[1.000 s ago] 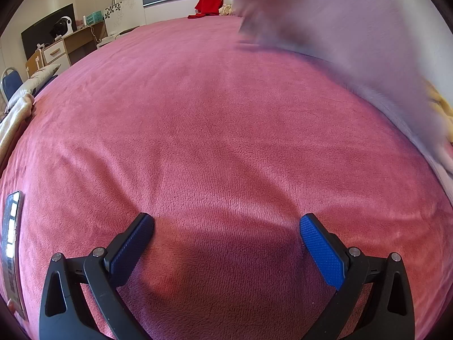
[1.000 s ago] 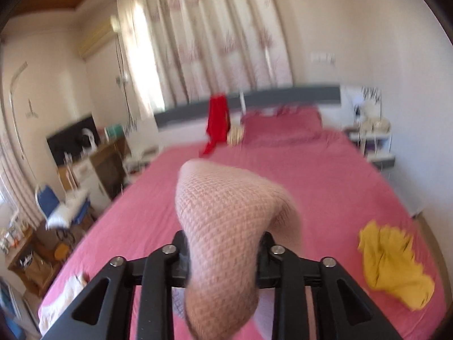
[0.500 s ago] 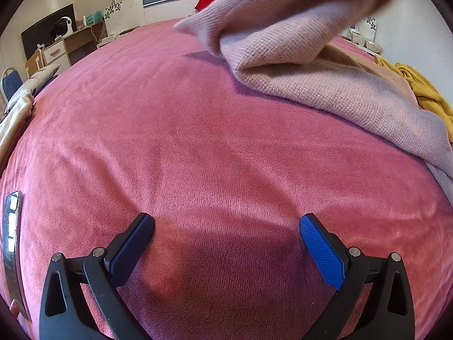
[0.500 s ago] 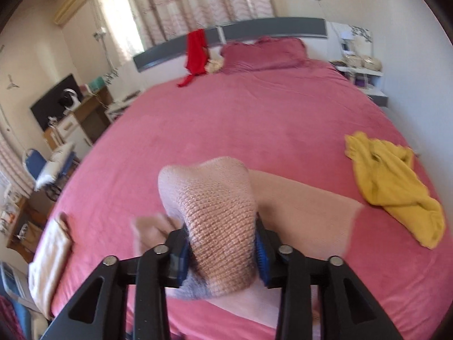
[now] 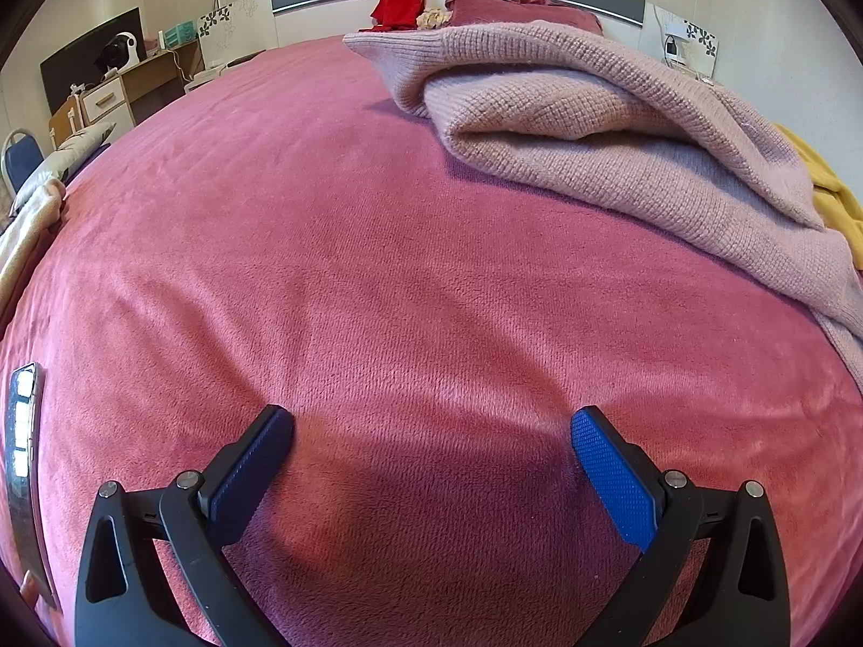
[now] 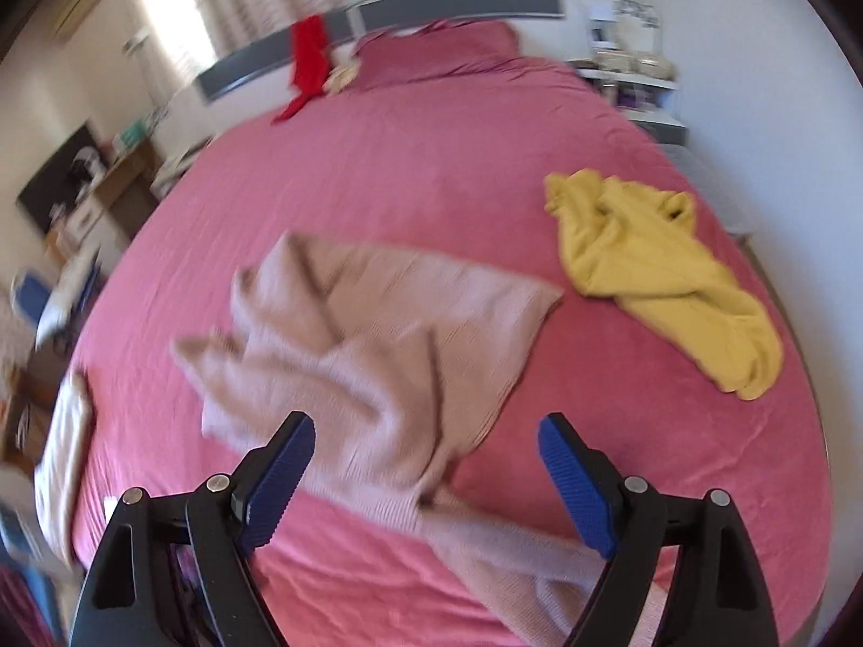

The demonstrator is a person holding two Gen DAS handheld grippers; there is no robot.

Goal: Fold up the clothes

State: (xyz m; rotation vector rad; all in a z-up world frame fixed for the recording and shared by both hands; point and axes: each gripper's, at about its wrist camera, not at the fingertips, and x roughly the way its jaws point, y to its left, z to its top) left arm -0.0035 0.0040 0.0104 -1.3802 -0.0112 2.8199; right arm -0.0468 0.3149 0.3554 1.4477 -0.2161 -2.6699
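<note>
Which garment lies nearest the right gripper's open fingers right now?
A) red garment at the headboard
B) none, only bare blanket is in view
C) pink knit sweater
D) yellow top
C: in the right wrist view the pink knit sweater lies crumpled on the bed just ahead of the right gripper, whose jaws are open and empty; the yellow top lies farther off.

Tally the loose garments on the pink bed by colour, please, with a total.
Pale pink: 1, the knitted pink sweater lying crumpled mid-bed.
Yellow: 1, the crumpled yellow garment to its right.
Red: 1, the red garment hanging at the grey headboard.
Total: 3
</note>
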